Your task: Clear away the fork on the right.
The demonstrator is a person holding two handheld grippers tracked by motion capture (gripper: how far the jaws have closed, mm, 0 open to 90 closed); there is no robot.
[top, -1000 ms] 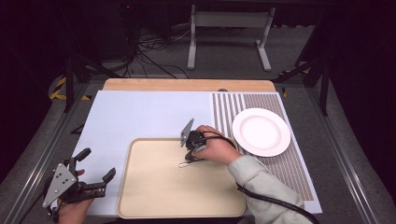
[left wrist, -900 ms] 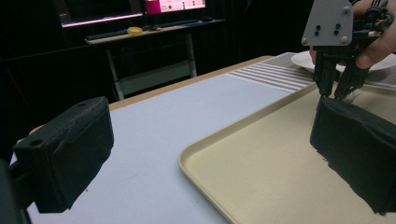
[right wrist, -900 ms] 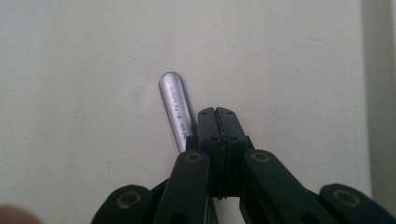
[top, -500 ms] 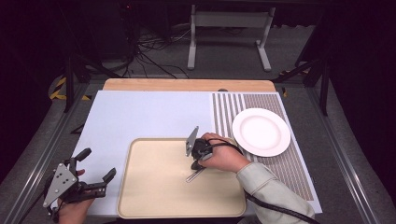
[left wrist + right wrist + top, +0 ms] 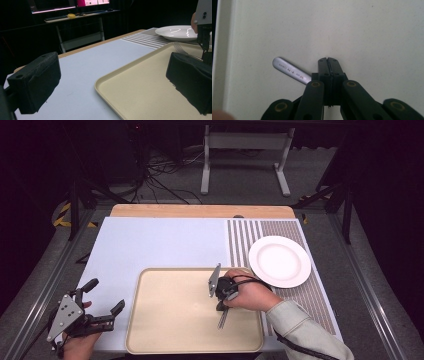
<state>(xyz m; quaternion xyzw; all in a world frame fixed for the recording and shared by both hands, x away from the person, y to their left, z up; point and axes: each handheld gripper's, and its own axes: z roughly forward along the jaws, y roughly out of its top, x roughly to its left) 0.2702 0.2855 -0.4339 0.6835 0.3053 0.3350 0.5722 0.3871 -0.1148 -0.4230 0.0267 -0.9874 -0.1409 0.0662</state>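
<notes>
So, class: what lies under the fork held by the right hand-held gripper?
The beige tray lies under the fork. The right hand-held gripper covers the fork's middle; whether its handle end touches the tray cannot be seen.

Open blue mat (image 5: 160, 242) behind the tray (image 5: 170, 320); plate (image 5: 279, 261) at right.

In the right gripper view, the right gripper (image 5: 328, 62) covered most of the fork (image 5: 289, 70), leaving just the handle end, whose engraved lettering was too small to read. In the left gripper view, the plate (image 5: 175, 33) was cut off by the right edge and partly hidden behind a hand. From above, the fork's tines blurred together on the tray (image 5: 150, 330).
</notes>
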